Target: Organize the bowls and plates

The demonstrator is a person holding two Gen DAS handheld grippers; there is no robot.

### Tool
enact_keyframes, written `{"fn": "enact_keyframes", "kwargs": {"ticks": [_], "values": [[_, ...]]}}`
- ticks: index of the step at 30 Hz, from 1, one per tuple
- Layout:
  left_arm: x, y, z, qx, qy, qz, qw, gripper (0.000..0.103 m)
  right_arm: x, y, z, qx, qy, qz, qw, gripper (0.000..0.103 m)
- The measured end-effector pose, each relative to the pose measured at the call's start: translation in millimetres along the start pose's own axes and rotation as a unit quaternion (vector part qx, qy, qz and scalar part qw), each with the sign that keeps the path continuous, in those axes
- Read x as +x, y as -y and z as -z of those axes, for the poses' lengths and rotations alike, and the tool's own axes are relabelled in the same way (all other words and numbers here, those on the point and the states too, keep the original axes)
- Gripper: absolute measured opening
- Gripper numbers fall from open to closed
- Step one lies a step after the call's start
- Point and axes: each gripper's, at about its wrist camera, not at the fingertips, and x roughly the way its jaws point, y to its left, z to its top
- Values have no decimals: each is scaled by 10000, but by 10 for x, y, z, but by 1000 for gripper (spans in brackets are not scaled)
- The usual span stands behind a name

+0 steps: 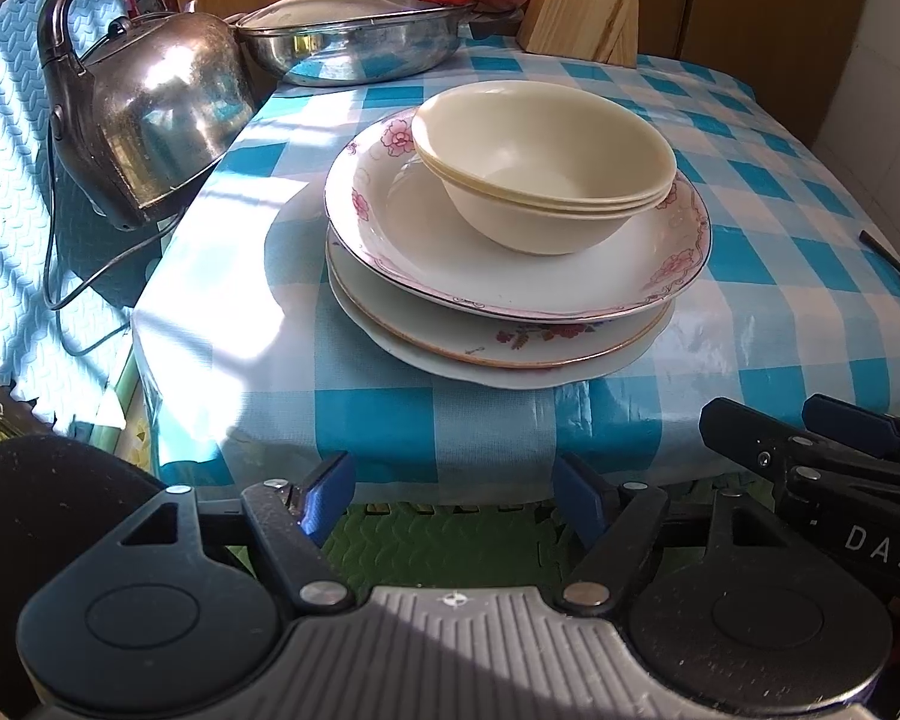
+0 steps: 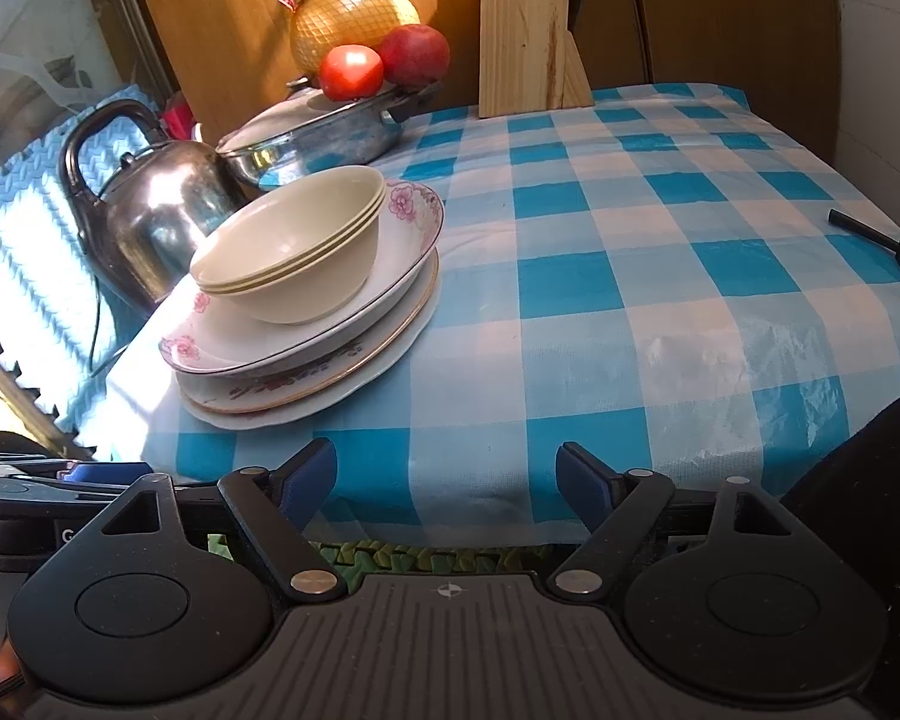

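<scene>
While both grippers hang off the near edge of the blue-and-white checked worktop (image 2: 630, 276) with fingers spread and nothing between them, the stack of cream plastic bowls (image 1: 546, 162) sits nested on the pile of floral-rimmed white plates (image 1: 510, 276). That pile lies straight ahead of the left gripper (image 1: 453, 501) at frame centre, but toward the centre left for the right gripper (image 2: 447, 489), so the left is judged better placed. Plate count is unclear where rims overlap.
</scene>
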Motion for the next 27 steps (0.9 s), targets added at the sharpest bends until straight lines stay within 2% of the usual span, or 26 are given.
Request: {"fn": "enact_keyframes", "kwargs": {"ticks": [27], "values": [[47,-15,-10,-49,-147,61,9999,68,41,-18,10,-61,-95,92,9999,86]]}}
